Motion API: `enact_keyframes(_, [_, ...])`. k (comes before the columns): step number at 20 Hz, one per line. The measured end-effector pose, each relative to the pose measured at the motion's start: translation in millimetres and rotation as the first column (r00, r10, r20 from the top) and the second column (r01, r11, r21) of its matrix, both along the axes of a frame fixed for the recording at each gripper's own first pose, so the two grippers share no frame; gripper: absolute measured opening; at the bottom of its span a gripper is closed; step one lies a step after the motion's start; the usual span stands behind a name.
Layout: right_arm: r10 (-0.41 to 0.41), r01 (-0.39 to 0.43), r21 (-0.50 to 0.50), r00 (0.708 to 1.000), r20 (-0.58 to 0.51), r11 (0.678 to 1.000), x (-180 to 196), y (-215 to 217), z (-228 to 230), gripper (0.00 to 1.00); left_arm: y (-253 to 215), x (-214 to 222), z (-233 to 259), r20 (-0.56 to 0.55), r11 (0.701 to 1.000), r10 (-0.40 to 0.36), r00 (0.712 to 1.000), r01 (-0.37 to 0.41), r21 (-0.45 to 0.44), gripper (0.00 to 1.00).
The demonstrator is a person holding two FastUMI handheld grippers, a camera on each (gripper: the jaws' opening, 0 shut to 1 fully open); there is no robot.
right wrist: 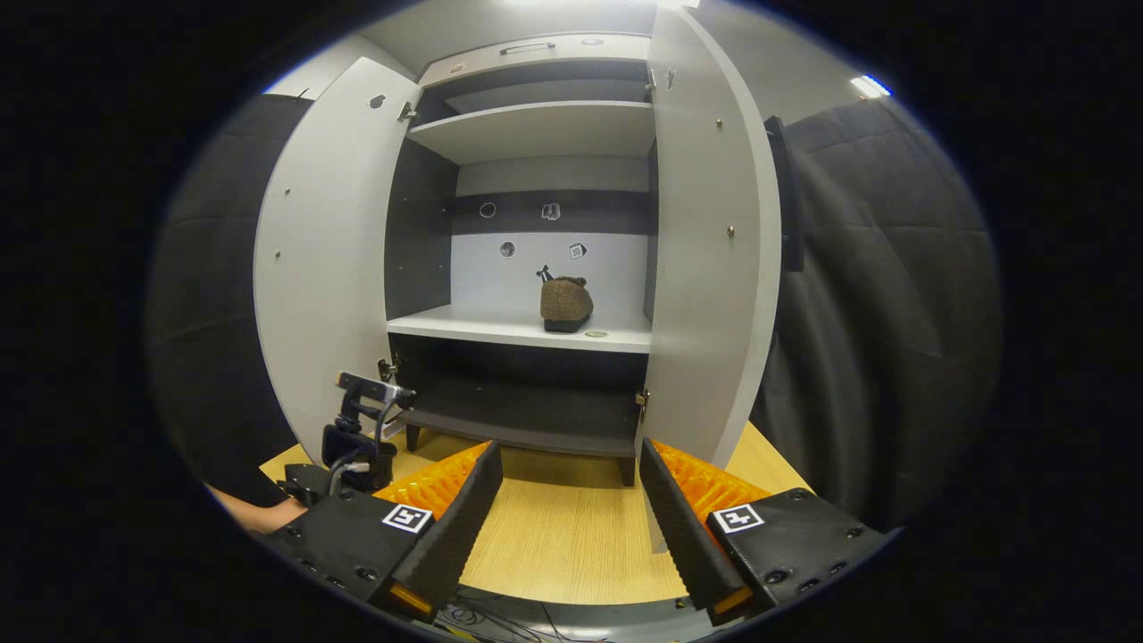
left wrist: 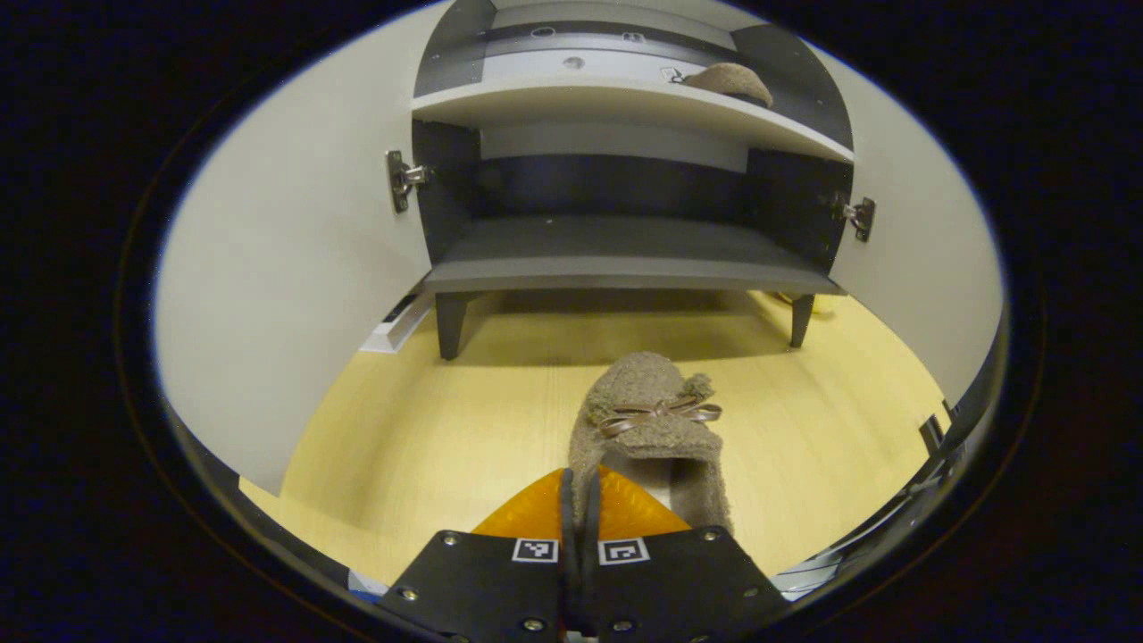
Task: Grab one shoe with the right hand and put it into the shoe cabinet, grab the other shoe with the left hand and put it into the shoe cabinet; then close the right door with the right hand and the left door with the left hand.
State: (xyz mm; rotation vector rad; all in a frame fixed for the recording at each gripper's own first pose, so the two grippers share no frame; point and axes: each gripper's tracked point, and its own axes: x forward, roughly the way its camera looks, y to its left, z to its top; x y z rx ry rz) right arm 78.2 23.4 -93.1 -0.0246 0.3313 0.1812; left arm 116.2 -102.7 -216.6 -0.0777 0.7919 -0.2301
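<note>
**Gripping one fuzzy shoe, its twin shelved**

Left tongs (left wrist: 579, 500) pinch closed on the heel edge of a brown fuzzy shoe (left wrist: 650, 429) (ribbon bow on top), low centre over the yellow desk (left wrist: 429, 429). Right tongs (right wrist: 571, 500) gape wide, empty. Other shoe (right wrist: 566, 304) sits mid-frame on the white shelf (right wrist: 500, 329) of the open shoe cabinet (right wrist: 321, 268).

One fuzzy brown shoe (right wrist: 566, 303) sits upright on the shoe cabinet (right wrist: 536, 332) middle shelf, near its right edge; the bow-topped shoe (left wrist: 650, 429) seems pinched, both doors open.
</note>
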Motion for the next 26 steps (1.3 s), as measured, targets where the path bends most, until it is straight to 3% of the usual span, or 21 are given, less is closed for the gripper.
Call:
enact_keyframes(9, [0.049,-0.048,0.017,0.999,-0.003,0.999,1.1,9.1,-6.5,0.97,7.7,37.9,111.5,0.180,0.994,0.050,0.982,-0.031,-0.108,0.01])
enact_keyframes(16, [0.058,-0.059,0.025,0.998,0.019,0.998,9.0,6.3,-6.6,0.97,9.1,76.9,212.3,0.325,0.987,0.083,0.942,-0.033,-0.158,0.01])
enact_keyframes(26, [0.041,-0.041,0.036,0.999,0.004,0.998,21.5,-5.0,-26.4,0.98,2.6,207.8,288.0,0.446,0.981,0.146,0.883,-0.071,-0.179,0.01])
